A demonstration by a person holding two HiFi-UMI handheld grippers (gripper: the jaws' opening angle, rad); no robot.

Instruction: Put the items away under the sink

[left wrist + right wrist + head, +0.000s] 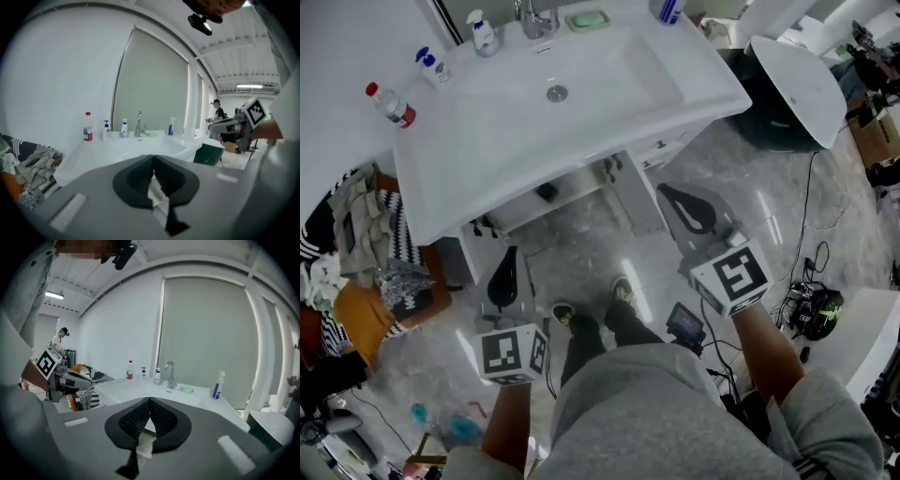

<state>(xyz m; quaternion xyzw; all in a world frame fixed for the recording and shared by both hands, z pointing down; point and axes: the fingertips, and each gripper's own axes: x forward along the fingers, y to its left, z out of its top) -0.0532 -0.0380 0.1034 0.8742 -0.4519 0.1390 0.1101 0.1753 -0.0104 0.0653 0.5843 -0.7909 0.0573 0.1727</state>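
Note:
A white sink (558, 94) carries a red-capped bottle (391, 104), two pump bottles (431, 66) (483, 36), a green soap dish (587, 19) and a blue spray bottle (668, 9). The cupboard (553, 192) under it stands open, with a small dark thing on its shelf. My left gripper (510, 253) hovers low in front of the cupboard's left side, shut and empty. To the right of the cupboard, my right gripper (667, 192) is shut too, holding nothing. In the left gripper view the jaws meet at the left gripper (153, 161), below the bottles (87, 126). The right gripper (150, 404) points at the sink as well.
A heap of clothes (356, 244) lies left of the sink. A white lidded bin (802, 84) stands at the right, with cables (811, 309) on the floor beside it. The person's feet (591, 314) stand before the cupboard. Another person (58, 338) stands far off.

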